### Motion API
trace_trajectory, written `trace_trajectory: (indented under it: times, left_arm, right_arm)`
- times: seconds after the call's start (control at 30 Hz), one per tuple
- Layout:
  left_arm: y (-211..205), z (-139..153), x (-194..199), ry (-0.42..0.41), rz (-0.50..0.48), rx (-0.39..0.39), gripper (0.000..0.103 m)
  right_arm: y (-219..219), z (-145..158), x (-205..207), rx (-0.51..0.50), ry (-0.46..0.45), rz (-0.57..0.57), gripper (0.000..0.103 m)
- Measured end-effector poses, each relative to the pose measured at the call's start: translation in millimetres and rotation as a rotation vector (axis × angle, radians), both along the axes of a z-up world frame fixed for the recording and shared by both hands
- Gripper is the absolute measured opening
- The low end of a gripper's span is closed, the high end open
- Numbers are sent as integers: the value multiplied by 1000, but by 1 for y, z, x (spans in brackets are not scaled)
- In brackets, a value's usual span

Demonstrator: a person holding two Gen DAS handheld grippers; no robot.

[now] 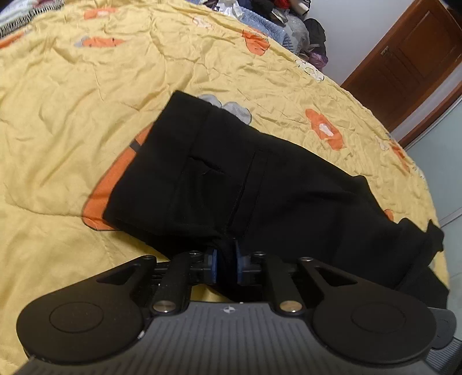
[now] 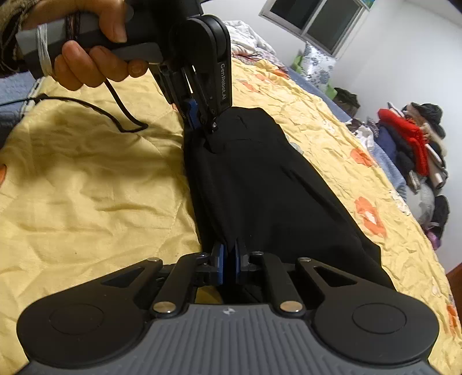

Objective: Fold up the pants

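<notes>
Black pants (image 1: 231, 173) lie folded lengthwise on a yellow flowered bedcover (image 1: 72, 115). My left gripper (image 1: 227, 253) sits at their near edge, its blue pads a little apart with black cloth between them and no clear pinch. From the right wrist view the pants (image 2: 260, 187) stretch away from me as a long strip. My right gripper (image 2: 229, 253) is shut on their near end, with cloth squeezed between the pads. The left gripper (image 2: 203, 127) stands at the far end, fingertips down on the cloth, held by a person's hand (image 2: 92, 66).
A black cable (image 2: 115, 115) trails from the left gripper over the bedcover (image 2: 86, 173). A pile of clothes (image 2: 410, 144) lies along the bed's far side by the wall. A brown wooden door (image 1: 404, 66) stands beyond the bed, and a window (image 2: 317, 20) is on the far wall.
</notes>
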State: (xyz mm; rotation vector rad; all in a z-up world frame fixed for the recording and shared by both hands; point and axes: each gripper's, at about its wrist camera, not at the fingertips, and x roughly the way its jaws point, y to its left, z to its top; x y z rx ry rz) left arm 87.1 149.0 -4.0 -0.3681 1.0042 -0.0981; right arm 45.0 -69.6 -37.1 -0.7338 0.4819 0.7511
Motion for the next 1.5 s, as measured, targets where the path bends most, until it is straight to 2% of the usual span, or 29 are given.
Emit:
trace_trajectory:
  times: [0.1,0.17,0.23,0.33,0.43,0.5,0.57,0.63,0.77,0.93,1.0,1.07,1.1,1.13,1.17,1.3,1.4,1.5]
  left_arm:
    - [0,9,-5,-7,5,47,34]
    - [0,18,-11,-33,29,110,37]
    - [0,26,-17,-64,47,162,37]
    - [-10,39,-21,-109,52,186,40]
    - [-44,49,-15,-160,-81,188,51]
    - [-76,51,-13,-190,-189,173,55]
    - [-112,49,-12,-207,-328,151,59]
    - [-147,43,-10,-211,-461,127,61]
    - [-206,25,-6,-208,-669,139,61]
    - [-247,0,-3,-192,-782,149,61]
    - [-258,-10,1,-181,-797,145,61]
    - [-264,-15,2,-188,-801,140,64]
    - [-265,-16,2,-204,-807,139,67]
    - [-270,-16,-1,-213,-815,138,68]
    - [-271,-17,0,-216,-819,137,69]
    - [-277,-21,-6,-253,-837,149,70]
    - [-280,-22,-10,-279,-853,161,70]
    - [-284,-24,-13,-304,-862,167,70]
  right_arm:
    - [-5,7,-13,-5,-20,-17,12]
    - [-23,16,-25,54,-12,-51,12]
    - [-49,25,-27,119,0,-134,12]
    - [-87,25,-14,159,22,-292,12]
    - [-117,10,1,177,136,-431,12]
    - [-128,2,2,191,200,-441,12]
    - [-139,6,-5,250,196,-443,12]
    - [-160,15,-5,338,189,-492,12]
    - [-226,29,14,461,146,-715,12]
    - [-304,42,66,457,88,-967,13]
    - [-334,46,95,506,107,-1034,13]
    - [-363,49,126,575,123,-1110,20]
    - [-374,48,140,574,128,-1141,35]
    - [-386,46,153,561,129,-1180,55]
    - [-397,40,165,537,125,-1225,62]
    - [-420,31,200,482,105,-1310,62]
    - [-433,19,226,487,160,-1367,62]
    - [-443,8,248,450,206,-1441,62]
